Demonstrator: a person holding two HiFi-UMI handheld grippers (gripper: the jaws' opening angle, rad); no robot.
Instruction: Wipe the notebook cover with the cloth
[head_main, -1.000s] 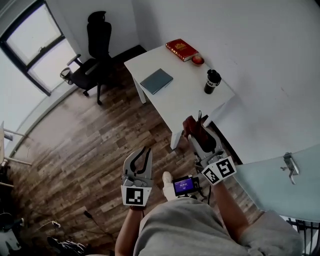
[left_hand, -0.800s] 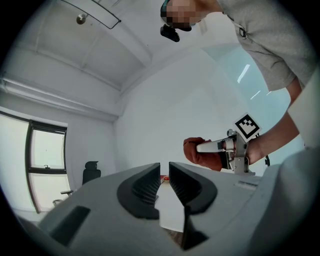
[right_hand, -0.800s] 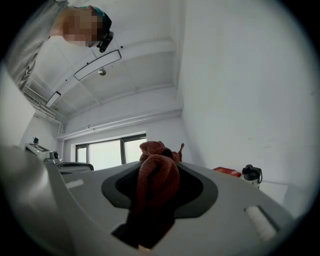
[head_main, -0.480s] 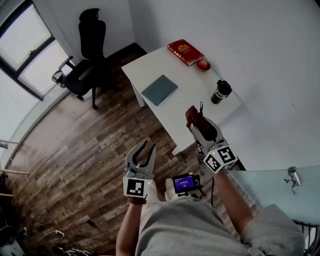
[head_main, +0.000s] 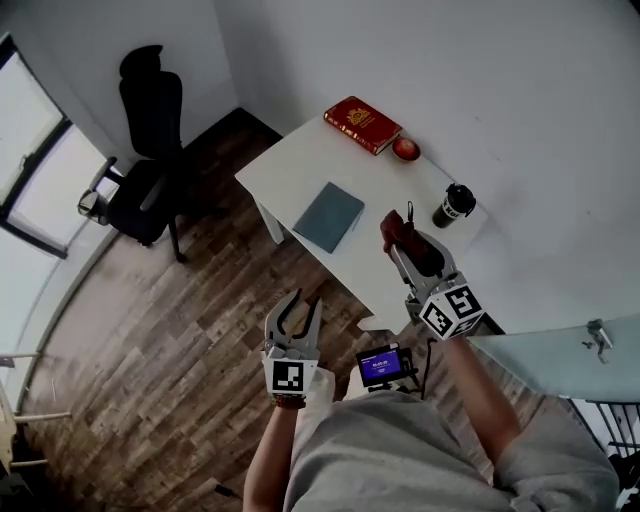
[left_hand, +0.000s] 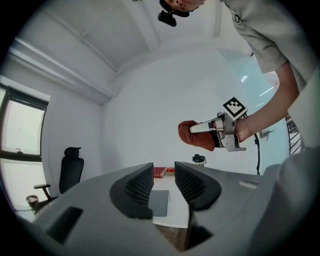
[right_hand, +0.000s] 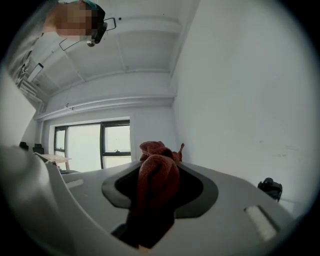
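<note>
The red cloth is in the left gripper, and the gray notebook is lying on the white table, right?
Not quite: the red cloth is clamped in the right gripper, as the right gripper view shows. The left gripper is opening its jaws with nothing between them. The gray notebook is on the white table.

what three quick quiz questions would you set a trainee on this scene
1. True or false: the right gripper is shut on the cloth.
2. What is between the left gripper's jaws?
3. The notebook lies: A in the left gripper, B on the white table, C under the cloth.
Key: 1 true. 2 nothing; its jaws are opening with only air between them. 3 B.
</note>
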